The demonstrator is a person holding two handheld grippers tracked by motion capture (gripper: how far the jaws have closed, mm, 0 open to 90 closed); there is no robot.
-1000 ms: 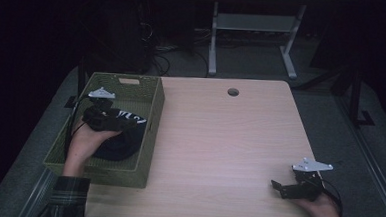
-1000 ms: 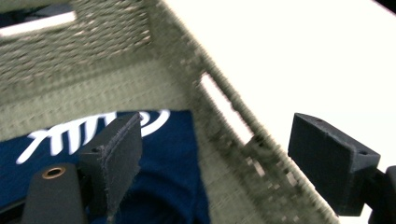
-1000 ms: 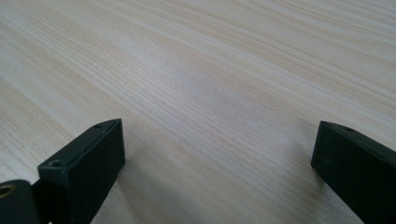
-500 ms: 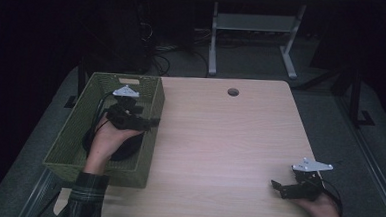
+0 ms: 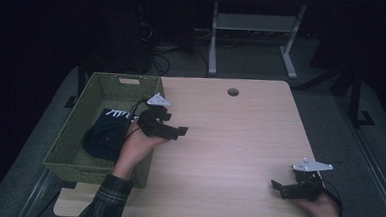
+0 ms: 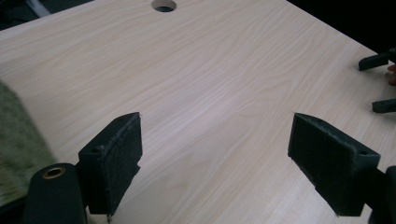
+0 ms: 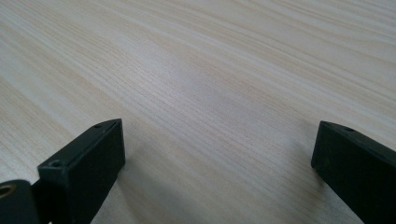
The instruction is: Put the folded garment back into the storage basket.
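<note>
1 dark garment inside green basket

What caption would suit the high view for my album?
Left tool open beside a green basket holding dark cloth; right tool open.

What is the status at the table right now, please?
Left gripper open, empty, just past the basket rim. Right gripper open, low at the table edge. Dark cloth in basket. Nothing in the way.

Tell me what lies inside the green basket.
In the green basket, a dark folded garment with white markings lies on the bottom. Whatever is beneath it is covered; the near wall hides the front corner.
</note>
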